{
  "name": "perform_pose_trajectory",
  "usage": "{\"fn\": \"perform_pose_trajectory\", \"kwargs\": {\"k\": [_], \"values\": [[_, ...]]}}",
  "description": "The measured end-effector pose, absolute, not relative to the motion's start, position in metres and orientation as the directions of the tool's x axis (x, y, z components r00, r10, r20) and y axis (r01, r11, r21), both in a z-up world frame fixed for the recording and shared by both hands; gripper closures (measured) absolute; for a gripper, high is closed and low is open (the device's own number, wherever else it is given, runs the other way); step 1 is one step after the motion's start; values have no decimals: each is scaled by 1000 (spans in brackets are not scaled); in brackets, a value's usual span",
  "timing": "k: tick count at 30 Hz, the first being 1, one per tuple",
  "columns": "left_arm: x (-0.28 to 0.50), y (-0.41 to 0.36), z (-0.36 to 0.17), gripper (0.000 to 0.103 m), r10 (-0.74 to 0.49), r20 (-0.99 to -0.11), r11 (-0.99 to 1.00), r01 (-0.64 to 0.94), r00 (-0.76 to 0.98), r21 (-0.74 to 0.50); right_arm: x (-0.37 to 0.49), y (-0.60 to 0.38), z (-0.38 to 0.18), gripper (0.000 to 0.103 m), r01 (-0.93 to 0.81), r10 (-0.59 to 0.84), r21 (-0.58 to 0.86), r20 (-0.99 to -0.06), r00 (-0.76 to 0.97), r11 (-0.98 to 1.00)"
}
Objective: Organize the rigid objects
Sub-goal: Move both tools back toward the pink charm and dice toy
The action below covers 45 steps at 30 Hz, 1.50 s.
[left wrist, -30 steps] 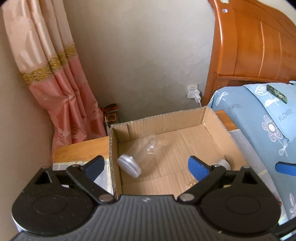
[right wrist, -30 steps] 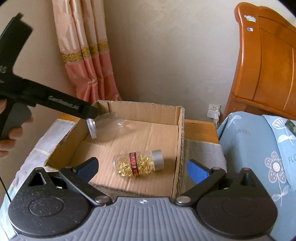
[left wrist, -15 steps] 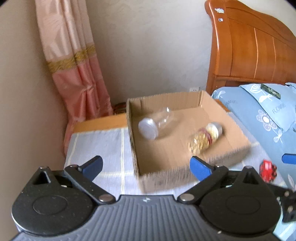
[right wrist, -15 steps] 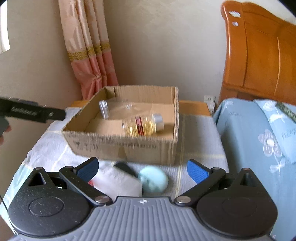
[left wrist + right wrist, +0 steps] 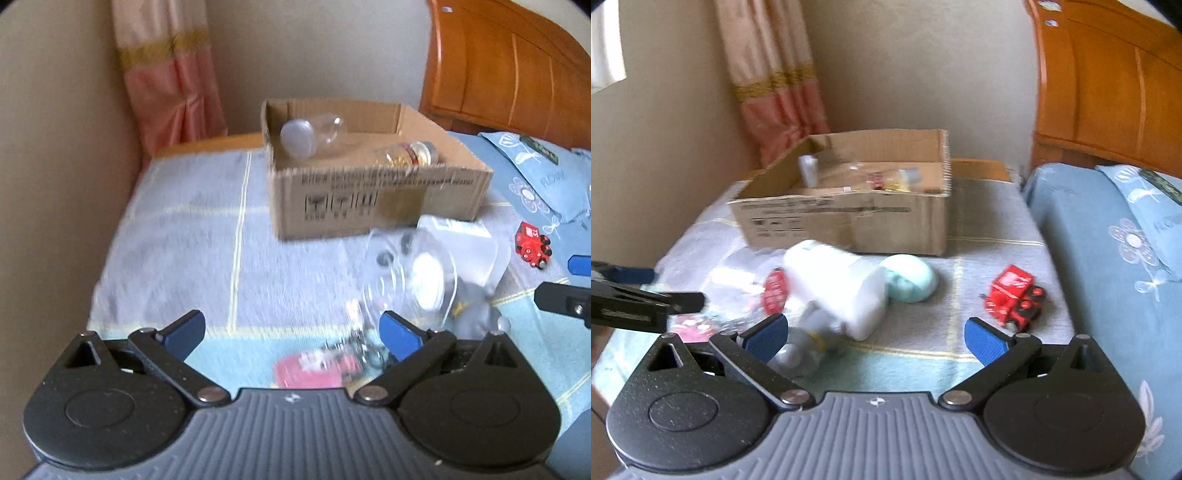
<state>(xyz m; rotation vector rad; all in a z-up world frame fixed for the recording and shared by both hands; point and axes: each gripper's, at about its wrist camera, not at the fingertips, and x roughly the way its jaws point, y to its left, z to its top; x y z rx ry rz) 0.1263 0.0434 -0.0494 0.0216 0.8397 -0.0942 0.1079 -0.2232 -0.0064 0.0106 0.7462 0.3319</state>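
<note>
Both the left gripper [image 5: 291, 336] and the right gripper [image 5: 877, 334] hung spread and empty above the loose clutter, seemingly between pickups. The open brown cardboard box [image 5: 849, 218] already held two bottles; the small red toy train [image 5: 1014, 297], upright on the checked cloth near the box, looked the easiest next grasp.

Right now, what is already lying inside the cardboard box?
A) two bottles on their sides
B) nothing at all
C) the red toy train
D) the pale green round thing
A: an empty clear bottle and a bottle of yellow capsules lie on their sides in the cardboard box; the red toy train sits outside it.
</note>
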Motion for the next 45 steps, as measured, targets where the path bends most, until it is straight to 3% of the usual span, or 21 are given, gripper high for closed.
{"fn": "perform_pose_trajectory", "kwargs": {"k": [9,25,35,45], "values": [[116,46,-82,3,-84,-747,996,64,659,-56,88,-197,-14,0,-457,428,126,-628,651,880],[109,80,-94,1,-75,-762,995,2,643,-97,78,-137,-18,0,-685,605,142,-617,504,715],[107,85,-95,1,-107,-741,993,39,663,-109,71,-101,-25,0,-785,642,106,-647,412,610],[102,83,-95,1,-110,-732,994,68,672,-87,69,-115,-33,0,-730,548,44,-691,471,682]]}}
